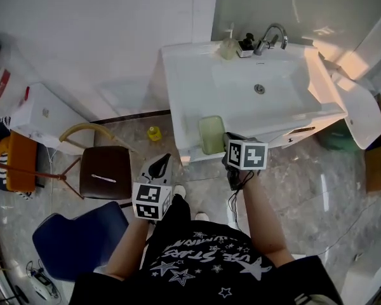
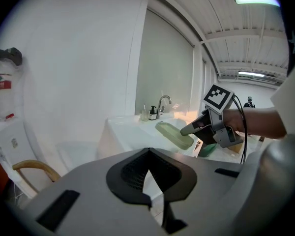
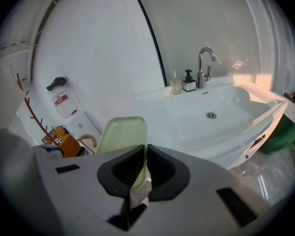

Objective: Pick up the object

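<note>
A pale green shallow dish (image 1: 211, 134) is at the front left corner of the white sink (image 1: 178, 75). My right gripper (image 1: 227, 142) is shut on the dish's near edge. In the right gripper view the dish (image 3: 120, 134) stands up out of the closed jaws of that gripper (image 3: 144, 150). Seen from the left gripper view, the dish (image 2: 174, 134) is tilted by the sink rim with the right gripper (image 2: 189, 128) clamped on it; whether it touches the rim I cannot tell. My left gripper (image 1: 159, 165) hangs lower, left of the sink, shut and empty (image 2: 148, 154).
A faucet (image 1: 273, 37), a soap dispenser (image 1: 246, 45) and a glass (image 1: 227, 46) stand at the back of the sink. On the floor to the left are a brown chair (image 1: 106, 170), a blue seat (image 1: 82, 240) and a small yellow object (image 1: 153, 133). A green bin (image 3: 280, 132) sits right of the sink.
</note>
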`<act>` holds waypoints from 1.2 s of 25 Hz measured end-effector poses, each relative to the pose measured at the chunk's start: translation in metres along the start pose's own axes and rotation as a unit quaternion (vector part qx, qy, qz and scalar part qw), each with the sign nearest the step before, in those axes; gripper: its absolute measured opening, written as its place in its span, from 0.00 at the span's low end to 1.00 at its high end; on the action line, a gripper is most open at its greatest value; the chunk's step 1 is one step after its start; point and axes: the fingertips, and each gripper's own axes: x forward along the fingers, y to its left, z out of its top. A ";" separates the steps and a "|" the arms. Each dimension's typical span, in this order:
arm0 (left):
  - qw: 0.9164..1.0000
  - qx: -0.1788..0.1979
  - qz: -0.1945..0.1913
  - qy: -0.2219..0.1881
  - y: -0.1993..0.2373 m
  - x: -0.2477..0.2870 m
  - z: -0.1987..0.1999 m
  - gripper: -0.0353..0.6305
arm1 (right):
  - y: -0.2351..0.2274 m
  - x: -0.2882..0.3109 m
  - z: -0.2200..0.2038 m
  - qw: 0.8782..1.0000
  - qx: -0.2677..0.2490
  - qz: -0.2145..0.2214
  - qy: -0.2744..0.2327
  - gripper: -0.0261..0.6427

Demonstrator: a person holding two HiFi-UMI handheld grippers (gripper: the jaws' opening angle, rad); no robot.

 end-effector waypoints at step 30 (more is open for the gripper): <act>1.000 0.002 -0.025 0.017 -0.065 -0.181 -0.102 0.08 | 0.072 -0.143 -0.174 1.000 0.009 0.005 -0.023 0.08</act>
